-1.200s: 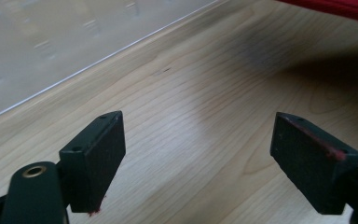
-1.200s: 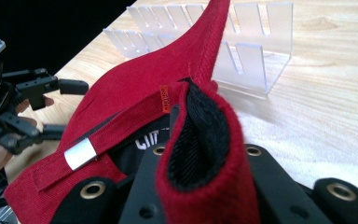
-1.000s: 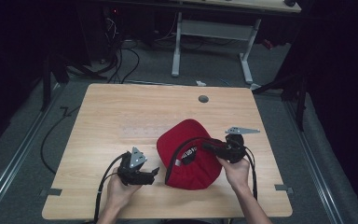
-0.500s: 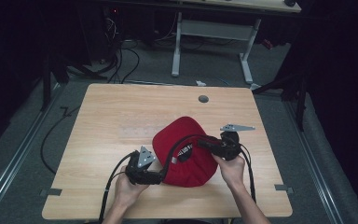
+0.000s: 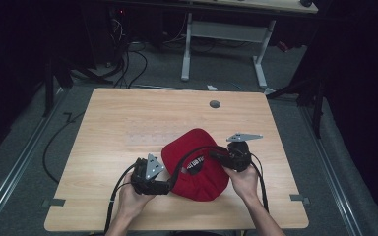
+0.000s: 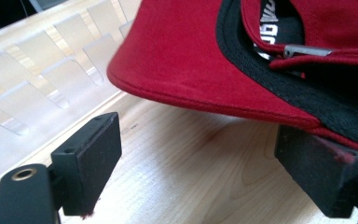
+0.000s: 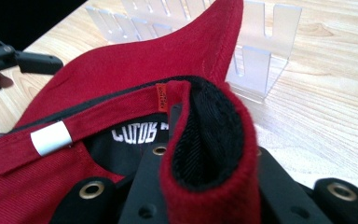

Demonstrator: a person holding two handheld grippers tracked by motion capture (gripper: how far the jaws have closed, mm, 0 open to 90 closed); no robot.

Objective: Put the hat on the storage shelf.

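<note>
The right gripper (image 7: 200, 196) pinches the rear band of the red fabric baseball cap (image 5: 197, 164), holding it steady. The left gripper (image 6: 214, 168) has jaws spread, the cap's brim edge between them, untouched, presumably positioned for a second grip.

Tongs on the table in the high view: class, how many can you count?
2. The left black tongs sit at the soft red cloth cap's near-left edge; the right black tongs meet the cap's right side. Both lie over the pale wooden table.
</note>
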